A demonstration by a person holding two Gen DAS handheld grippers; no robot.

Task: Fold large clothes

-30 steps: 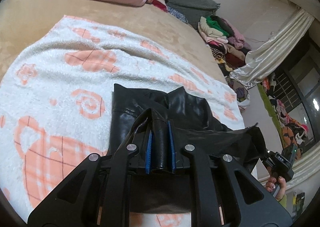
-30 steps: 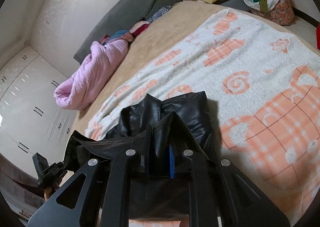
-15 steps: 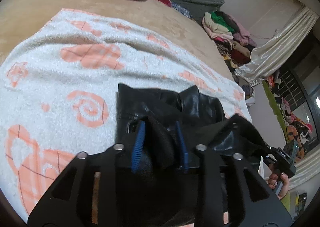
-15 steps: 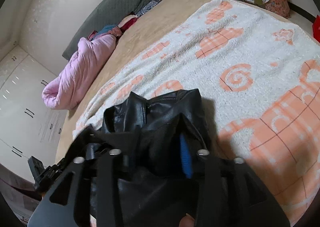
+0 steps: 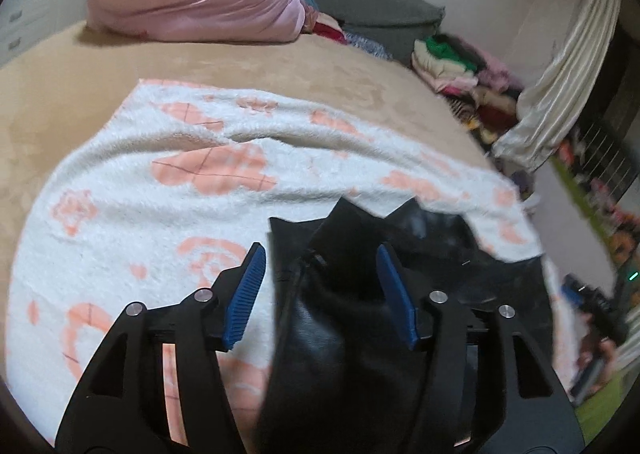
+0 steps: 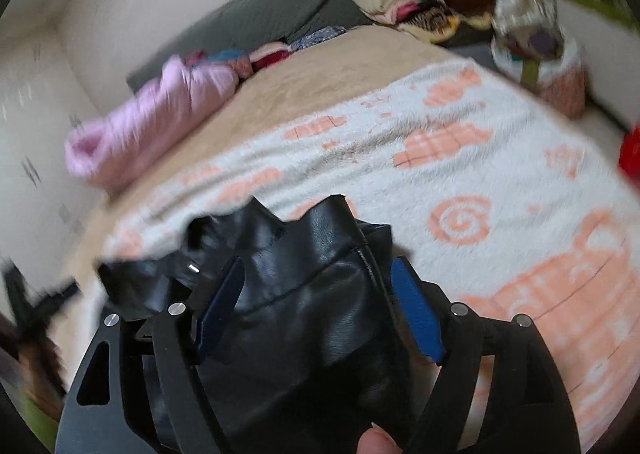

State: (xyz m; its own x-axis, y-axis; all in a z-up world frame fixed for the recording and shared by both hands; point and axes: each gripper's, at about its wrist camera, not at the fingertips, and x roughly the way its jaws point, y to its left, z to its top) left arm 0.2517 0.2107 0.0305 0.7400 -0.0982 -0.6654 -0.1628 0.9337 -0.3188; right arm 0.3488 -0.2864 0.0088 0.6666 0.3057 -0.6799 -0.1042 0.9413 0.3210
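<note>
Left wrist view: left gripper [image 5: 320, 286] just opened, jaws apart, black leather garment [image 5: 344, 338] loose between them, on patterned blanket [image 5: 168, 190] at 6 o'clock.
Right wrist view: right gripper [image 6: 316, 302] likewise just opened wide; garment [image 6: 304, 302] between pads, unpressed, 6 o'clock.

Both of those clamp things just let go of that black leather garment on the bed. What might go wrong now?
1. The black leather garment still sits between the left tool pads, whose jaws have just been opening; pulling back might drag the fold loose.
2. Same for the right tool.
3. The glossy leather looks stiff and humps up over the fluffy blanket, so it may spring open.
</note>
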